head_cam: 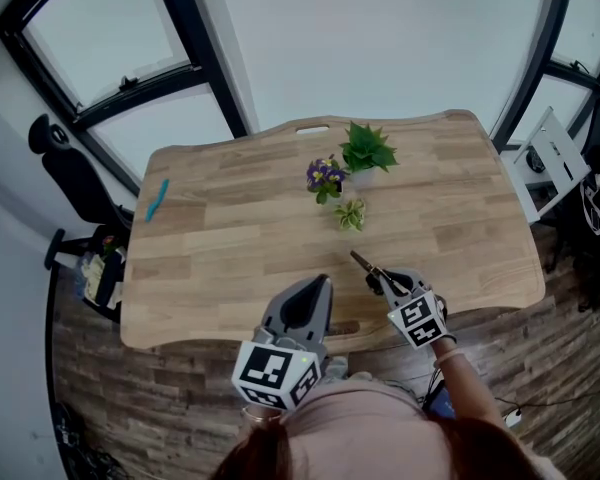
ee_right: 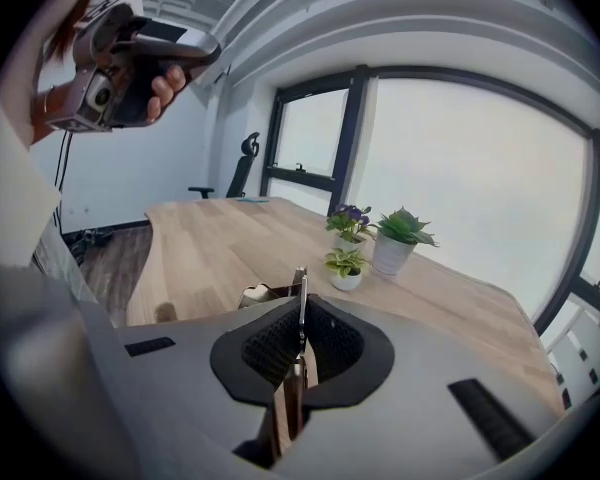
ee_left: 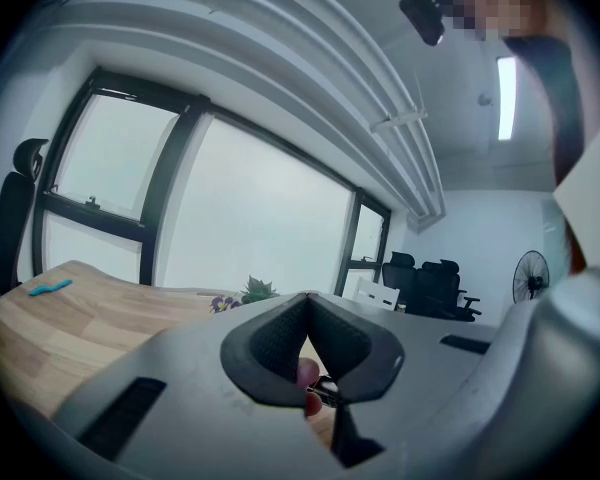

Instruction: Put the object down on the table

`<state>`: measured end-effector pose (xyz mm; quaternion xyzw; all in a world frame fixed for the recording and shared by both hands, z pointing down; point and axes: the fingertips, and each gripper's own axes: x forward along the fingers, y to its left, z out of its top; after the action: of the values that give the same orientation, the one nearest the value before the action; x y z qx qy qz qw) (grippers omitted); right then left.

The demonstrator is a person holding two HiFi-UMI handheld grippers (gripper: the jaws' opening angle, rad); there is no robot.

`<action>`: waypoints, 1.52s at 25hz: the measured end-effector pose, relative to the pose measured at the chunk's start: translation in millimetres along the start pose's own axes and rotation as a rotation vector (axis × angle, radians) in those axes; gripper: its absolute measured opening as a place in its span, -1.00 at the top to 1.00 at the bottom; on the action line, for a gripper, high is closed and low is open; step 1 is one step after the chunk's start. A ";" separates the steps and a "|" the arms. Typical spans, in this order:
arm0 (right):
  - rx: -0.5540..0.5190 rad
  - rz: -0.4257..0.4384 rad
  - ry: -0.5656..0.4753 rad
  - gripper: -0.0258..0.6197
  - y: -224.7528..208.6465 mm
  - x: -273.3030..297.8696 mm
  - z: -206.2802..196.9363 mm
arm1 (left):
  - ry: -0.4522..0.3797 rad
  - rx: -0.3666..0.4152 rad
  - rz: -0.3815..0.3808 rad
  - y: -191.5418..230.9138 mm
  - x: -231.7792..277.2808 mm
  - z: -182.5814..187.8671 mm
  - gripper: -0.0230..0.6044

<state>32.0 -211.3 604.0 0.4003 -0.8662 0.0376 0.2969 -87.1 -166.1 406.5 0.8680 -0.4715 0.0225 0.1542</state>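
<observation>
Right gripper clamped on slim blade-like object, long axis running forward past jaw tips, table beneath; left gripper closed, empty.

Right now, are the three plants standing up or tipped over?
Standing up. The green plant, purple flowers and small plant sit upright on the table.

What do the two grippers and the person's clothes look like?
The left gripper and right gripper are grey shells with black ribbed pads. Each carries a white cube with black square markers. The person wears a pink top.
</observation>
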 end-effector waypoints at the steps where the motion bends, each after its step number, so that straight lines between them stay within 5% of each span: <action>1: -0.015 -0.002 0.011 0.92 0.2 2.9 -3.5 | 0.000 -0.001 0.004 1.9 -0.2 0.0 0.92; 25: -0.212 -0.068 0.190 0.92 -0.6 41.4 -47.1 | 0.018 0.006 0.056 24.9 -4.9 -4.0 0.92; 38: -0.226 -0.042 0.232 0.85 10.5 53.7 -52.7 | 0.019 -0.013 0.047 26.5 -4.8 -6.7 0.92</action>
<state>23.0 -224.3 678.3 0.3752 -0.8163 -0.0200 0.4388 -110.9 -173.8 418.5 0.8554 -0.4904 0.0311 0.1637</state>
